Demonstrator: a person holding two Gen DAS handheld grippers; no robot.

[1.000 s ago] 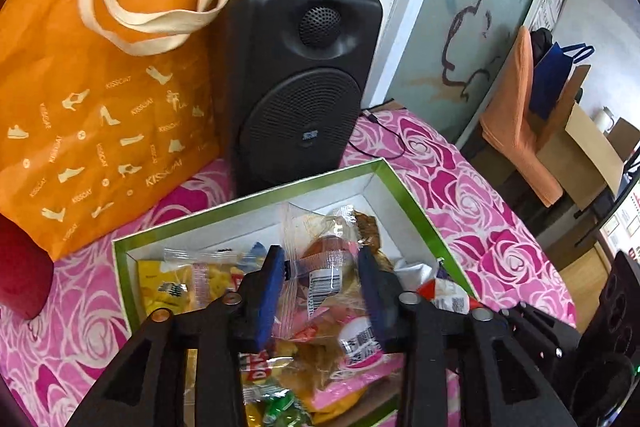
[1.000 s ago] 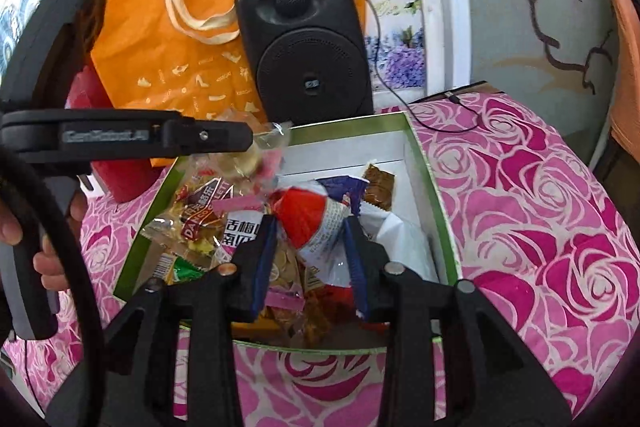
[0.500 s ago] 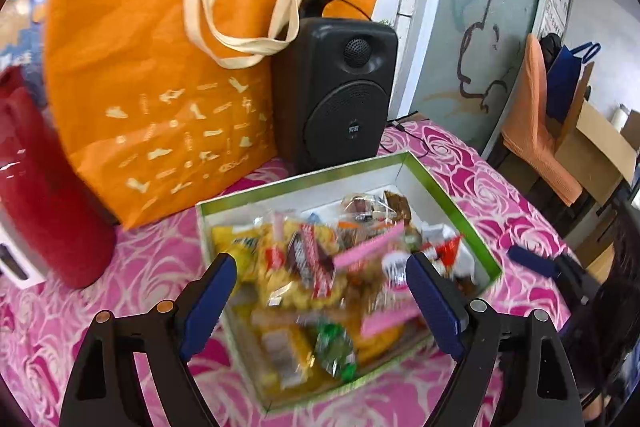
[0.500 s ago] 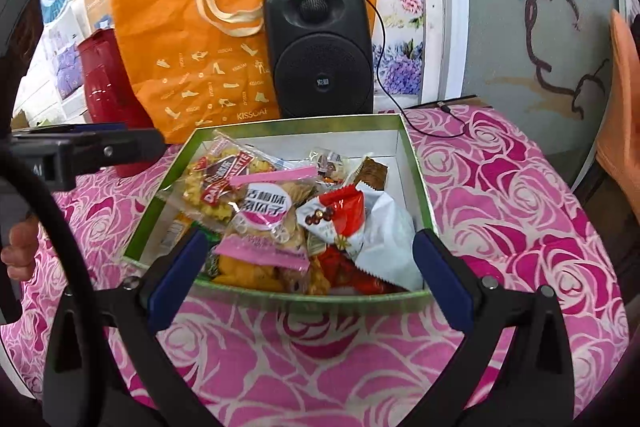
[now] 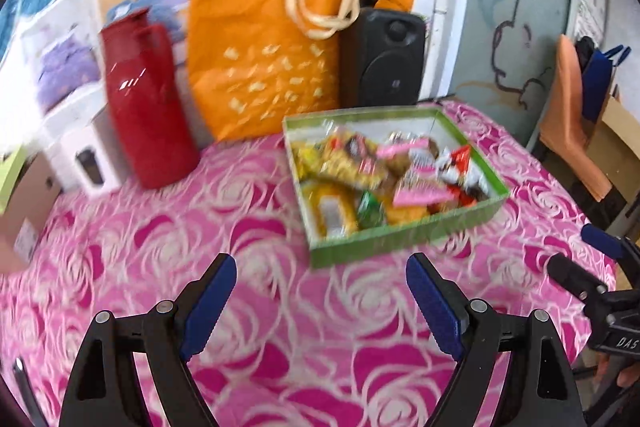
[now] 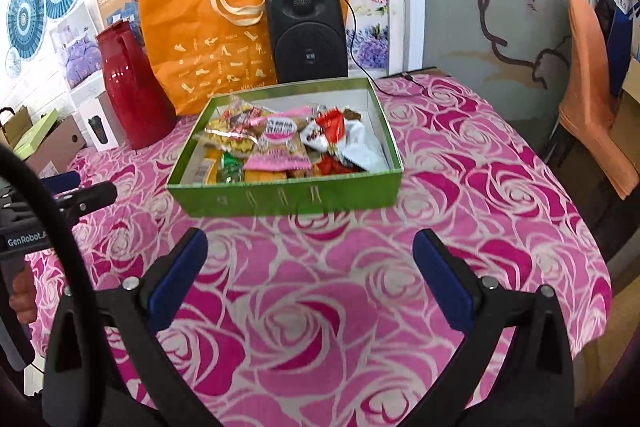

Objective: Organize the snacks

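1. Grippers: the left gripper (image 5: pixel 320 291) and the right gripper (image 6: pixel 310 267) are held spread wide and empty above the tablecloth (image 6: pixel 320 307).
2. Snacks (image 6: pixel 280 143) are contained in the green box (image 6: pixel 280 197).
3. Change: both grippers are withdrawn farther from the box.

Green box (image 6: pixel 286 196), pink rose-patterned tablecloth (image 6: pixel 320 307), orange bag (image 6: pixel 208 39), red jug (image 6: pixel 128 87), black speaker (image 6: pixel 306 39)

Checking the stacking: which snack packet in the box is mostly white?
The white packet at the right side of the green box, beside the red-and-white packet; the others look yellow, pink or green.
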